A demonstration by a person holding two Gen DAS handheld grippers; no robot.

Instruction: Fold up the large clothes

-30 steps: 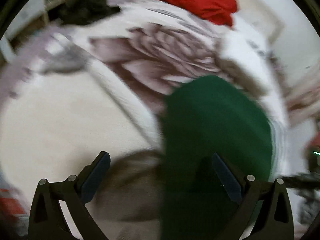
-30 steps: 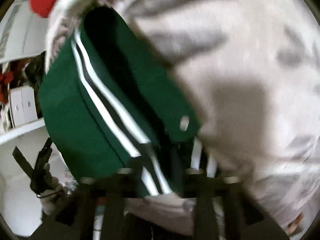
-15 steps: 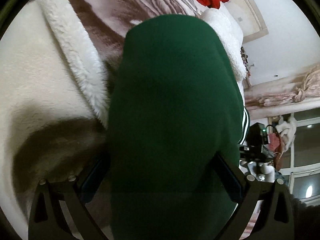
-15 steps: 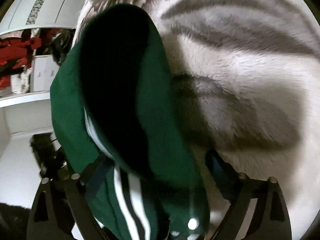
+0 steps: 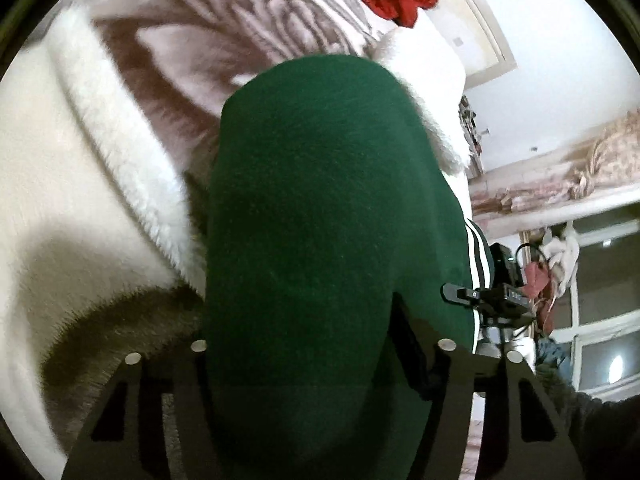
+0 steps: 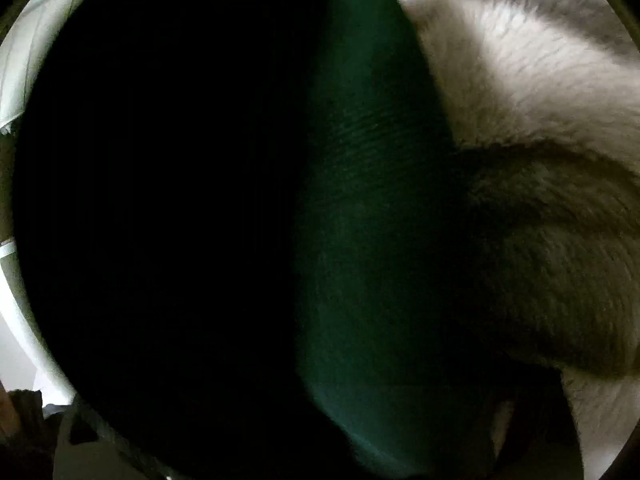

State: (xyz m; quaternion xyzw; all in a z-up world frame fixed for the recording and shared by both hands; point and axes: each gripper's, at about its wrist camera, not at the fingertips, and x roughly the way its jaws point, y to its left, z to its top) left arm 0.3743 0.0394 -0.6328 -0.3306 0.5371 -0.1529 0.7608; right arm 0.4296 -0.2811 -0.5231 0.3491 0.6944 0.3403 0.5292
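The green garment [image 5: 320, 240] lies folded lengthwise on the fluffy blanket [image 5: 112, 152] of the bed, its white-striped side turned toward the right gripper [image 5: 492, 296], probably so both ends can be taken at once for the next fold. The left gripper [image 5: 304, 360] straddles the near end, its fingers [image 5: 412, 344] closing around the thick fabric. In the right wrist view cloth [image 6: 360, 240] smothers the lens; those fingers are closing too, grip unclear.
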